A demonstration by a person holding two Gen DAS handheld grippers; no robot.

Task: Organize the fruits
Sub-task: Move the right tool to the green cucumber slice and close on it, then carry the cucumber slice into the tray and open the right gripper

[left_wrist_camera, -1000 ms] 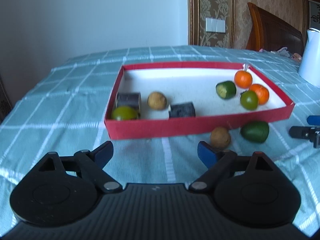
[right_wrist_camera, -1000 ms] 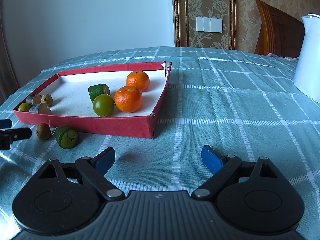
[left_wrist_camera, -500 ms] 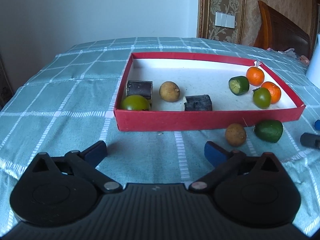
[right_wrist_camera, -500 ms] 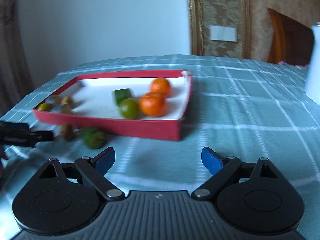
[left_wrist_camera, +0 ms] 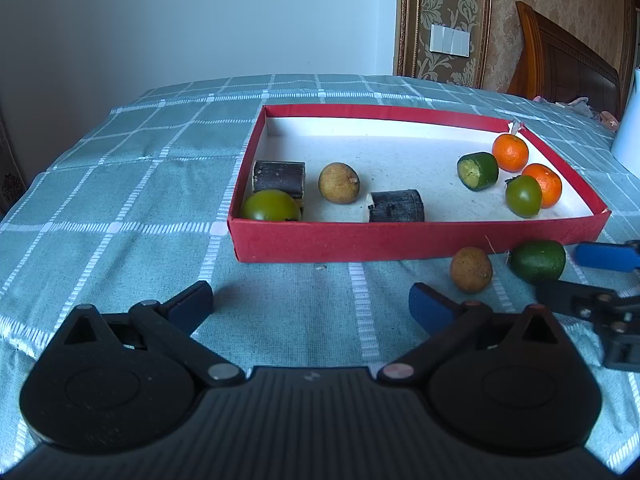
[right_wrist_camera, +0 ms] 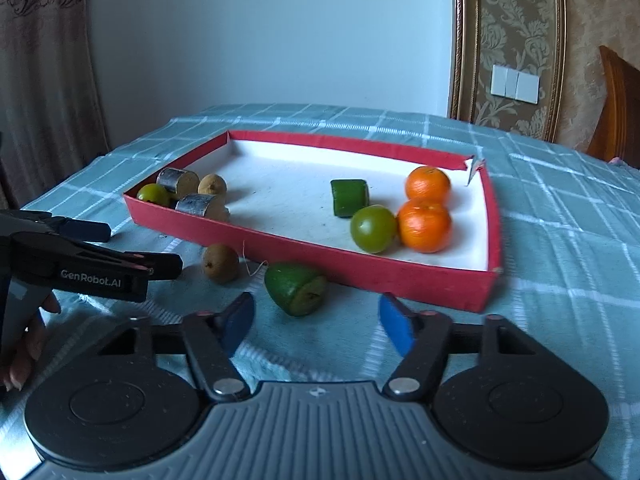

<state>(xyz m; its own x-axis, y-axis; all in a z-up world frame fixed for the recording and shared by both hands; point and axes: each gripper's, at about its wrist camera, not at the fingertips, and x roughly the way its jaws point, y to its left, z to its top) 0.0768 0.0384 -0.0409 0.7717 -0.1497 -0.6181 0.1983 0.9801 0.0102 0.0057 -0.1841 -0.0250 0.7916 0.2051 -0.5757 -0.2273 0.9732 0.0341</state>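
Right gripper (right_wrist_camera: 316,326): jaws part-open and just been closing, nothing between the blue pads; the green cut fruit (right_wrist_camera: 296,288) lies on the cloth just beyond them, untouched. Left gripper (left_wrist_camera: 310,304): jaws at full spread, having just been opening, empty above bare tablecloth (left_wrist_camera: 120,184). A brown round fruit (left_wrist_camera: 471,269) rests beside the green piece, both outside the red tray (left_wrist_camera: 400,244), near its front wall. Inside the tray: two oranges (right_wrist_camera: 426,200) touching a green round fruit (right_wrist_camera: 373,228) and a green chunk (right_wrist_camera: 349,197) at the right; two dark cylinders (left_wrist_camera: 279,178), a brown fruit (left_wrist_camera: 339,182) and a green fruit (left_wrist_camera: 271,211) at the left.
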